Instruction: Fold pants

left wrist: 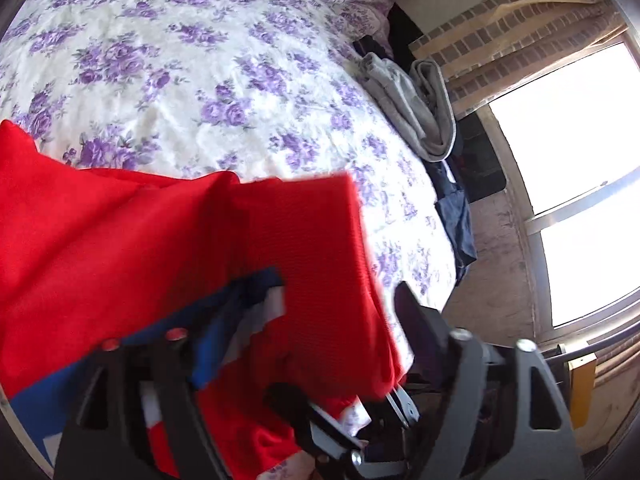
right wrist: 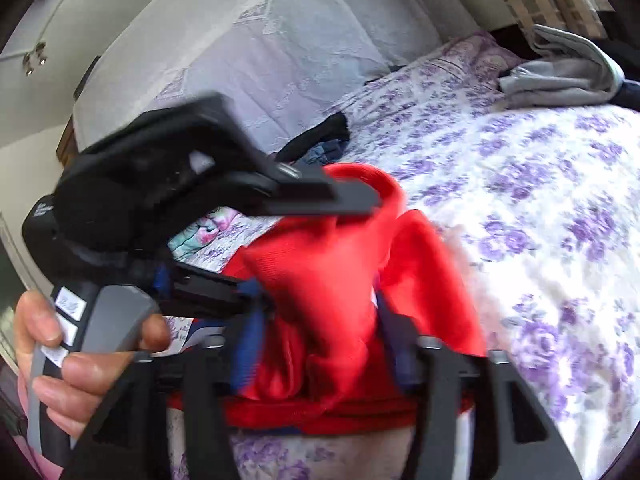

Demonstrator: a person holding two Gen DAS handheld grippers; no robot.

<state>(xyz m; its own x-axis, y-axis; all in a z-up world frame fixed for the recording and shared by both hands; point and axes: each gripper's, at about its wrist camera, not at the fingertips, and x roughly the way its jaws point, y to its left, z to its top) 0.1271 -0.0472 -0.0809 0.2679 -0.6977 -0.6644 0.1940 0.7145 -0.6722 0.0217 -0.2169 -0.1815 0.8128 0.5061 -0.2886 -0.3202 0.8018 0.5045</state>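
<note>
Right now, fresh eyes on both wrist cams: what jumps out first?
The bright red pants, with blue and white trim, fill the lower left of the left wrist view and bunch between the fingers of the right gripper in the right wrist view. Behind them spreads the bedspread, white with purple flowers. A pile of grey clothes lies at its far edge, near the bright window.

The bright red knit pants [left wrist: 120,220] with a blue and white side stripe are lying bunched in loose folds at the near edge of the bed, one flat red panel spreading toward the right in the left wrist view. In the right wrist view, they [right wrist: 332,280] are heaping upward in crumpled, rounded folds, motion-blurred.
</note>
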